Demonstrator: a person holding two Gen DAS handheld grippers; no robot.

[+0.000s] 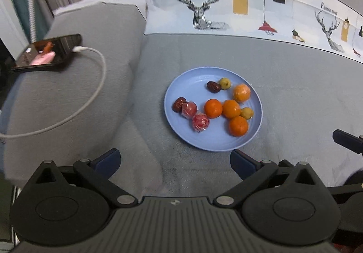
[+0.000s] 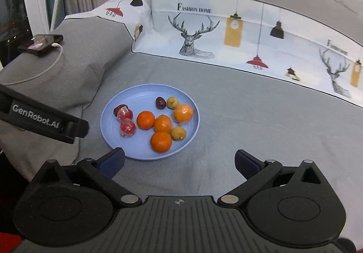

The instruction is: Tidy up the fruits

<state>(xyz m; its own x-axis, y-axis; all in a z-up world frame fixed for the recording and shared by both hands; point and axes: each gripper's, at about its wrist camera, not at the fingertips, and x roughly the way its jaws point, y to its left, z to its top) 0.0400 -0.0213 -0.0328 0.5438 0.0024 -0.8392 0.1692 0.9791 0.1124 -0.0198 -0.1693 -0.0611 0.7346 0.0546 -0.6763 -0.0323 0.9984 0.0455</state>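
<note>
A light blue plate (image 1: 199, 139) lies on a grey bedspread and shows in the right wrist view too (image 2: 136, 151). On it lie several oranges (image 1: 212, 108) (image 2: 145, 120), one of them wrapped (image 1: 241, 92), two red wrapped fruits (image 1: 200, 121) (image 2: 127, 128), two dark red dates (image 1: 213, 87) (image 2: 160, 102) and two small yellow-green fruits (image 1: 225, 83) (image 2: 178, 133). My left gripper (image 1: 175, 162) is open and empty, just short of the plate's near rim. My right gripper (image 2: 179, 162) is open and empty, near the plate's near right rim.
A black phone (image 1: 48, 52) on a white charging cable (image 1: 90, 103) rests on a grey pillow at the left. A printed white bedspread panel (image 1: 226, 10) runs along the back. The left gripper's body (image 2: 43, 119) reaches in at the left of the right wrist view.
</note>
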